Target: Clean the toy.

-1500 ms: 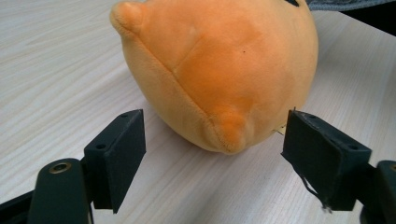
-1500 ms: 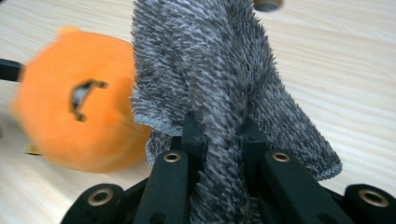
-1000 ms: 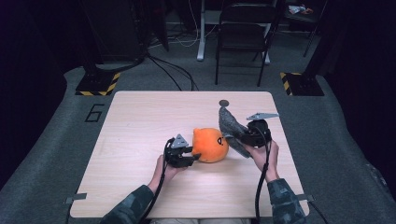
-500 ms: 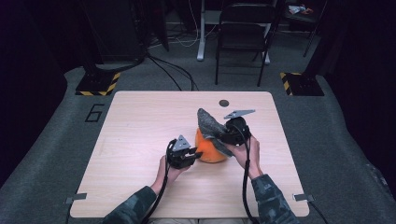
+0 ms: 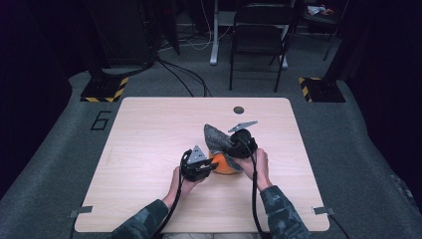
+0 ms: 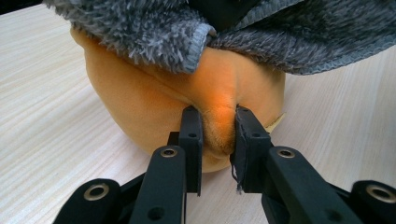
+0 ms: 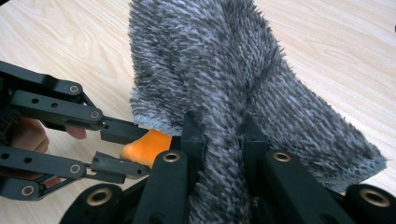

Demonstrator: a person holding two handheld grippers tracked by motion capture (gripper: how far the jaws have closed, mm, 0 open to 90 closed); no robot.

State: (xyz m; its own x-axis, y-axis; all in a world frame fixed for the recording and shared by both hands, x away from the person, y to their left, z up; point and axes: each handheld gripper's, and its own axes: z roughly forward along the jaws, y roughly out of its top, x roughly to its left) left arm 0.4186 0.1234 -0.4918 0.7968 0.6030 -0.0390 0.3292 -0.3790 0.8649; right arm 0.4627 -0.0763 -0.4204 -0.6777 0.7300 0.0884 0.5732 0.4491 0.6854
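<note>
The orange plush (image 6: pixel 154 100) sits on the worktop (image 5: pixel 149 129), well in front of the small dark disc (image 5: pixel 239 109) near the far edge. The left hand-held gripper (image 6: pixel 219 128) has just been closing and now pinches a fold of the orange plush between its jaws. The right hand-held gripper (image 7: pixel 219 130) is clamped on the grey fuzzy cloth (image 7: pixel 219 70), which hangs over the top of the orange plush and touches it, draped above the left one's jaws.

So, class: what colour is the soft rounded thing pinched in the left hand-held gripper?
Orange plush, seen best in the left gripper view.
</note>
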